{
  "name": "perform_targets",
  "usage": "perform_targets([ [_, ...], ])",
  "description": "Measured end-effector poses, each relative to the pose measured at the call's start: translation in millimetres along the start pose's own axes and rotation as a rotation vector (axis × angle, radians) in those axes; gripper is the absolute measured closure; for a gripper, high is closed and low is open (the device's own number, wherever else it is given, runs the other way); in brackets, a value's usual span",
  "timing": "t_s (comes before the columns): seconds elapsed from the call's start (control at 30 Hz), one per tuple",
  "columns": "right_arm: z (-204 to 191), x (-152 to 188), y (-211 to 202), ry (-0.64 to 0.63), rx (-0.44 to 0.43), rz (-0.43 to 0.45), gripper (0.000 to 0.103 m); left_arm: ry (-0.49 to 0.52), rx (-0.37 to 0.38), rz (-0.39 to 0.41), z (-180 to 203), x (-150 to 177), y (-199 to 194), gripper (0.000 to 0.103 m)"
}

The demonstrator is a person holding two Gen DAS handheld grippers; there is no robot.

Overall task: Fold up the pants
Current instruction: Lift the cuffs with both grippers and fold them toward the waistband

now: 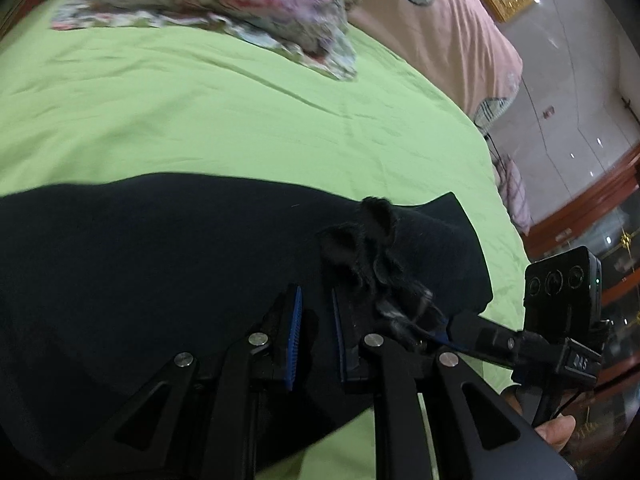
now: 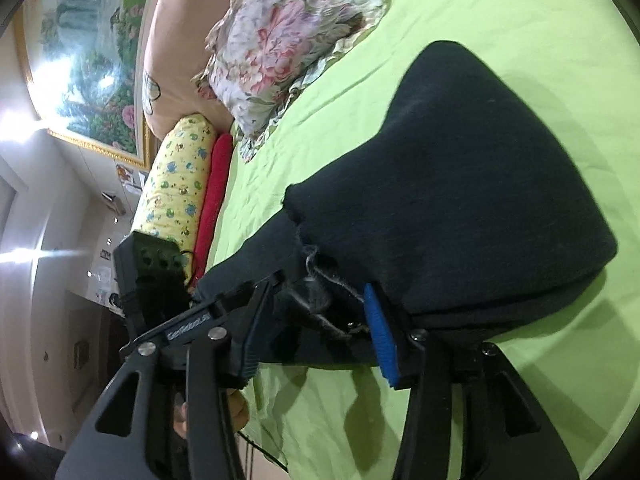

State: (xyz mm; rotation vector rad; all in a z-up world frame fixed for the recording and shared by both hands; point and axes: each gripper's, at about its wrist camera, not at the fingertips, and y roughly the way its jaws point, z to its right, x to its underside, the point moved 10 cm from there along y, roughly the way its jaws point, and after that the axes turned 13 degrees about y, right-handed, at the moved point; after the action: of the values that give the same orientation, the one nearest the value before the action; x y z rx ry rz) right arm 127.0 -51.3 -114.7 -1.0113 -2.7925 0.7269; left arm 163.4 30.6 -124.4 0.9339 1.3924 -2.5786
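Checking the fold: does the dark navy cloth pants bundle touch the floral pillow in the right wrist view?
No, the dark navy pants lie apart from the floral pillow, with bare green bedsheet between them.

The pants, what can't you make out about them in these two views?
- Left wrist view: the pants run off the left edge, so their full length is unseen; the left tongs cover the near edge.
- Right wrist view: the right tongs hide the pants' frayed end.
- Fabric is too dark to count folds.

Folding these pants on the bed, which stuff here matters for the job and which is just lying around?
For the job: dark pants, left claw, right claw, green sheet.
Lying about: flowered pillow, yellow bolster, red cloth, pink pillow.
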Motion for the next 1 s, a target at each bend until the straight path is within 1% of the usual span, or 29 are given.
perform_targets([
  [0.13, -7, 6, 1, -0.016, 0.002, 0.003, 0.054, -0.07, -0.032, 0.03, -19, 14, -25, 0.088],
  [0.23, -15, 10, 1, -0.025, -0.007, -0.003, 0.054, -0.133, -0.073, 0.057, -37, 26, -44, 0.085],
  [0.3, -22, 13, 1, -0.041, -0.011, -0.01, 0.054, -0.159, -0.107, 0.076, -47, 35, -57, 0.08],
  [0.37, -28, 15, 1, -0.057, -0.012, -0.011, 0.053, -0.173, -0.116, 0.082, -52, 42, -65, 0.071],
  [0.47, -35, 18, 4, -0.062, -0.021, -0.016, 0.053, -0.194, -0.129, 0.101, -56, 56, -80, 0.07],
  [0.53, -39, 21, 7, -0.067, -0.023, -0.027, 0.053, -0.205, -0.154, 0.118, -59, 62, -91, 0.067],
  [0.6, -44, 24, 12, -0.084, -0.015, -0.038, 0.053, -0.218, -0.175, 0.144, -60, 68, -102, 0.059],
  [0.63, -46, 26, 13, -0.089, -0.015, -0.04, 0.053, -0.226, -0.182, 0.153, -63, 71, -107, 0.052],
  [0.7, -53, 30, 17, -0.099, -0.022, -0.051, 0.052, -0.224, -0.199, 0.159, -64, 79, -117, 0.051],
  [0.77, -61, 35, 23, -0.111, -0.025, -0.066, 0.052, -0.211, -0.241, 0.163, -67, 87, -128, 0.051],
  [0.8, -64, 38, 26, -0.121, -0.022, -0.073, 0.052, -0.213, -0.25, 0.166, -70, 91, -132, 0.051],
  [0.93, -77, 48, 39, -0.168, -0.011, -0.103, 0.052, -0.275, -0.246, 0.203, -81, 106, -151, 0.051],
  [1.0, -82, 51, 46, -0.181, -0.006, -0.118, 0.052, -0.313, -0.255, 0.214, -91, 113, -158, 0.051],
])
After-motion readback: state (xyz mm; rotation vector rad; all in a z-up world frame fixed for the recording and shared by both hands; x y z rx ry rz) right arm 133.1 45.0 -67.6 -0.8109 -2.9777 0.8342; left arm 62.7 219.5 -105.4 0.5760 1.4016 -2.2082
